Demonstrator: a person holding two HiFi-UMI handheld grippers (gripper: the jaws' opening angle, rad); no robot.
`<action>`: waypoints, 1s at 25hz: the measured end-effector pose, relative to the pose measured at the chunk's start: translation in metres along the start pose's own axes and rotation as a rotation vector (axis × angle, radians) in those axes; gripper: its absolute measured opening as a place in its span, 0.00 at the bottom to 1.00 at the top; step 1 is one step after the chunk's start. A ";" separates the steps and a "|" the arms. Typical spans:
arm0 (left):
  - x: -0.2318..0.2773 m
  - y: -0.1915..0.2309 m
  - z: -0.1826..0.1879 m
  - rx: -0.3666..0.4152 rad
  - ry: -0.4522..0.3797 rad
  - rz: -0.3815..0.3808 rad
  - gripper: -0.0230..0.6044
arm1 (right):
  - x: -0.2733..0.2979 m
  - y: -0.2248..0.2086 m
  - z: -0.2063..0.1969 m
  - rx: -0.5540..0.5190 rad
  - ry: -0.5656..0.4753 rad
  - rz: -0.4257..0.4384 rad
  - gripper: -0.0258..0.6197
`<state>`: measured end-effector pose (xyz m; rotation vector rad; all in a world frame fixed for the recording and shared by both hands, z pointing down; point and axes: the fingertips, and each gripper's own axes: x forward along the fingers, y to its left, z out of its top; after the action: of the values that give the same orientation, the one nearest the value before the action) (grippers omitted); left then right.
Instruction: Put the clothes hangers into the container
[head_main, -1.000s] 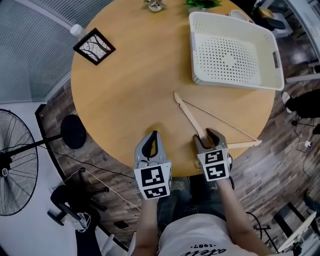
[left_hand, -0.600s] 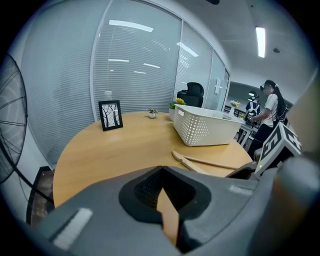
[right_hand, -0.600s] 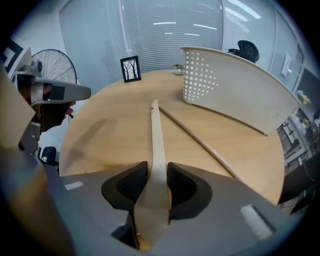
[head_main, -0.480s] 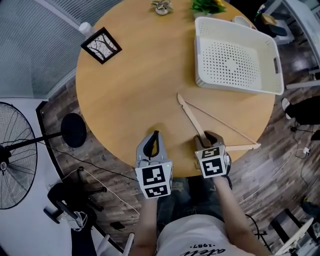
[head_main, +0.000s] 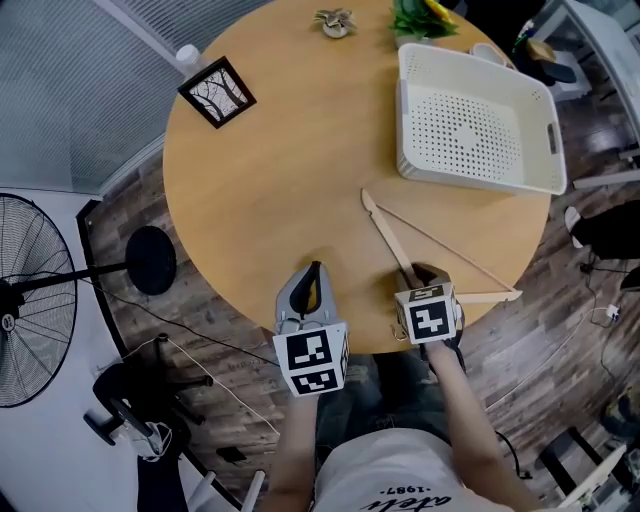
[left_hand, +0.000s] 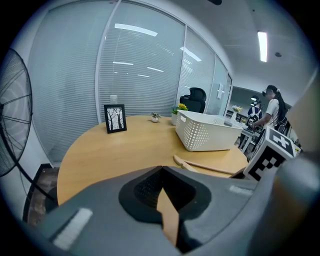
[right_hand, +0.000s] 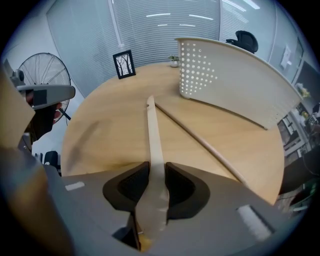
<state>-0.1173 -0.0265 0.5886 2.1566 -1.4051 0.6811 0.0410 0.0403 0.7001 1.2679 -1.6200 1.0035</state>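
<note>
Right tongs clenched on hanger corner; hanger spreads ahead on tabletop. Left tongs closed, empty. Basket well ahead, rightward. We judge risk: hanger swivels in grip, snags basket rim.

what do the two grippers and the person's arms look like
The left gripper and the right gripper both have grey bodies with black padded inner faces. Each carries a white cube with black square markers. No cables show. The forearms are bare; the person wears a pale T-shirt with dark print.
</note>
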 end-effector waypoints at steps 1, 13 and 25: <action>-0.001 0.000 0.002 -0.003 -0.004 0.001 0.04 | 0.000 0.000 0.000 0.008 -0.007 0.003 0.24; -0.014 0.001 0.016 -0.010 -0.050 0.008 0.04 | -0.024 0.001 0.017 0.052 -0.092 0.053 0.24; -0.031 -0.010 0.041 0.040 -0.123 -0.005 0.04 | -0.071 -0.006 0.037 0.064 -0.234 0.024 0.24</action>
<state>-0.1128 -0.0271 0.5363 2.2665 -1.4589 0.5874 0.0530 0.0275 0.6221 1.4566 -1.7957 0.9570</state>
